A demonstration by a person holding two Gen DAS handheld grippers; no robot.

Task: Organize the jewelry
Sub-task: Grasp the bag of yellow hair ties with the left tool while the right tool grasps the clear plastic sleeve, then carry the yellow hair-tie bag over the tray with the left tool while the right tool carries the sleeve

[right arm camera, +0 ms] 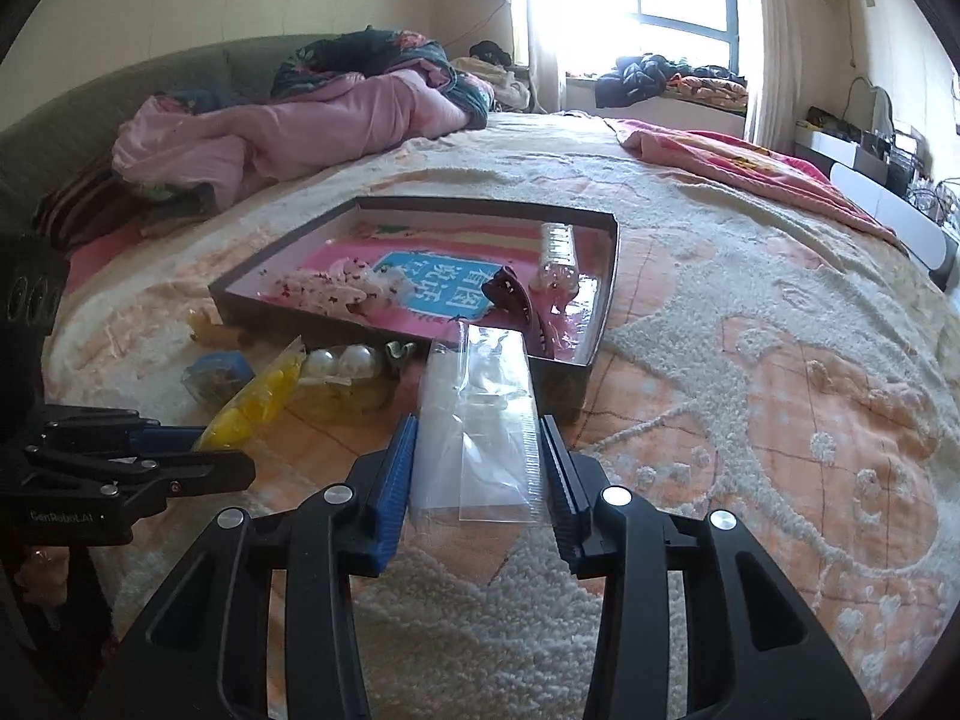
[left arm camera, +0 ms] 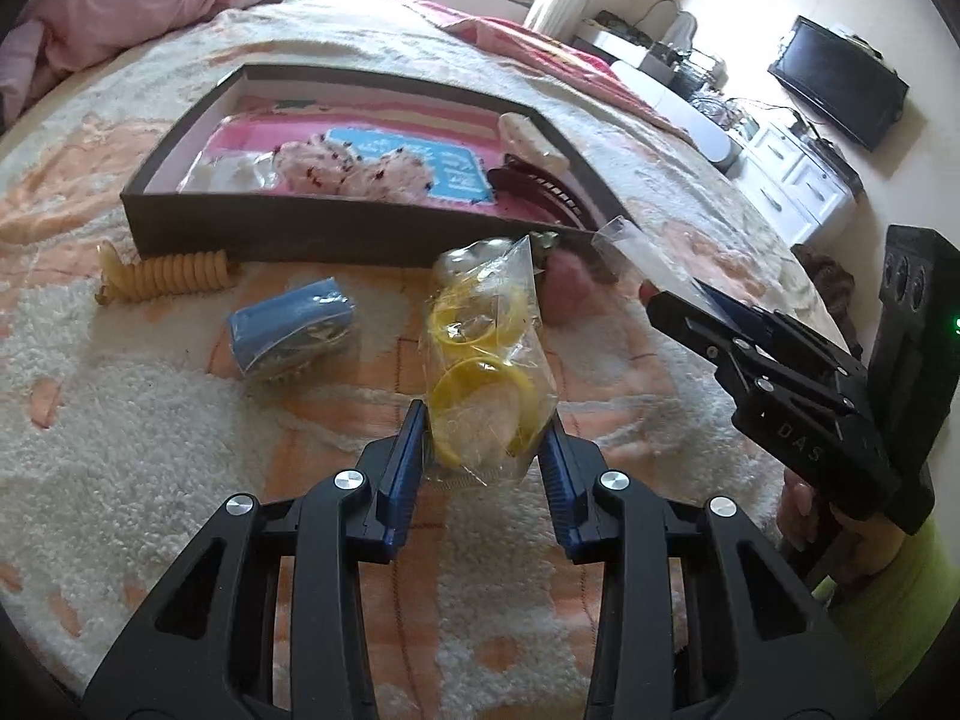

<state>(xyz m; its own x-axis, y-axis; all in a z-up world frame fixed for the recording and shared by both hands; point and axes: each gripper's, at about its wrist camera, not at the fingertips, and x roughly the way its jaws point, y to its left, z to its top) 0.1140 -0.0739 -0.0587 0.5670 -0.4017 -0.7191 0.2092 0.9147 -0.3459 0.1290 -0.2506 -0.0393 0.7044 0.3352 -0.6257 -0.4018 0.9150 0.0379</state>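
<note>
- Left gripper (left arm camera: 485,432) pinches a clear bag of yellow bangles (left arm camera: 486,360), lifted above the blanket (left arm camera: 150,480).
- Right gripper (right arm camera: 479,462) pinches a flat clear packet (right arm camera: 480,420) near the tray (right arm camera: 564,384).
- Blue hair clip (left arm camera: 291,330) lies left, near the tray's front wall.

Readable text, both wrist views:

- Right gripper (left arm camera: 645,294), seen from the left wrist view: raised letters "DAS" on the black body; more letters may follow but they cannot be made out
- Left gripper (right arm camera: 240,465), seen from the right wrist view: small white lettering "GenRobot.AI" on the black body
- Blue label (right arm camera: 432,291) on the pink sheet inside the dark tray (right arm camera: 609,294): large white Chinese characters, upside down to the right wrist camera, partly covered, not legible with confidence. Same label (left arm camera: 420,165) in the left wrist view: characters blurred, unreadable

No other text legible
</note>
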